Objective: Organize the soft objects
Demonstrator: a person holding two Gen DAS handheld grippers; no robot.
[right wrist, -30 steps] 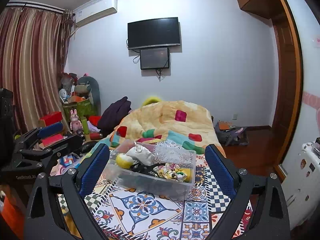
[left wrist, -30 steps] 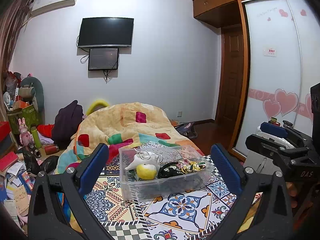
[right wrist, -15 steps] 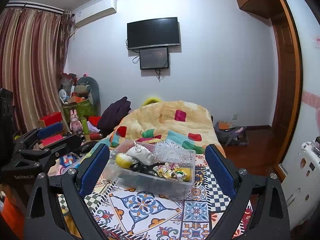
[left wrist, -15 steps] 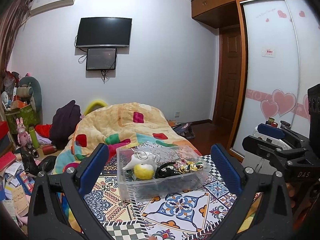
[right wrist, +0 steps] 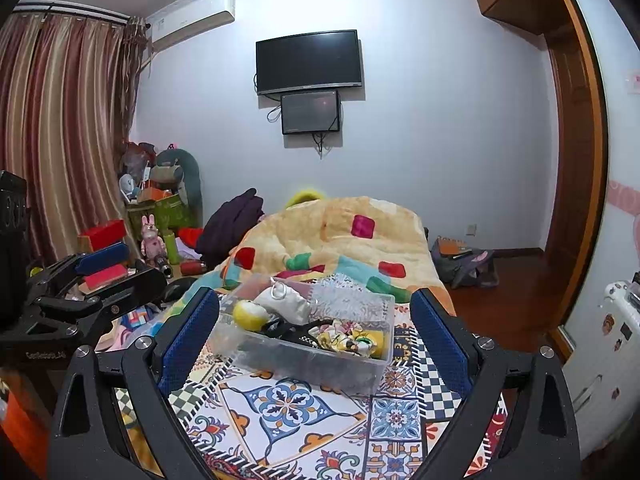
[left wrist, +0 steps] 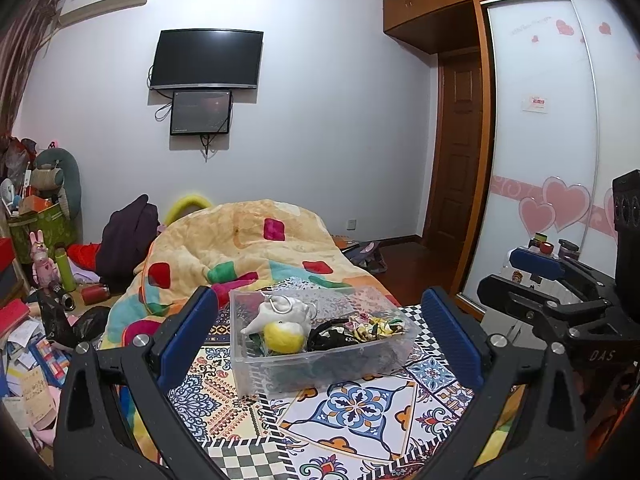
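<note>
Blue-padded jaws spread wide and empty on both my grippers, framing the clear bin.

My left gripper [left wrist: 320, 336] and right gripper [right wrist: 314, 332] hover apart from the clear plastic bin [left wrist: 320, 368], centre frame on the patterned mat [left wrist: 360, 412]. Inside: white plush [left wrist: 280, 314], yellow ball [left wrist: 283, 337], black item [left wrist: 332, 336], floral cloth [left wrist: 374, 326]. Behind, upper centre, an orange quilt [left wrist: 248, 248].

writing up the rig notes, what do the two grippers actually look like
Both match: the left gripper and right gripper have matte black angular arms with silver round bolts, ending in flat blue textured pads. White lettering marks each body seen side-on. No cables or sleeves visible.
</note>
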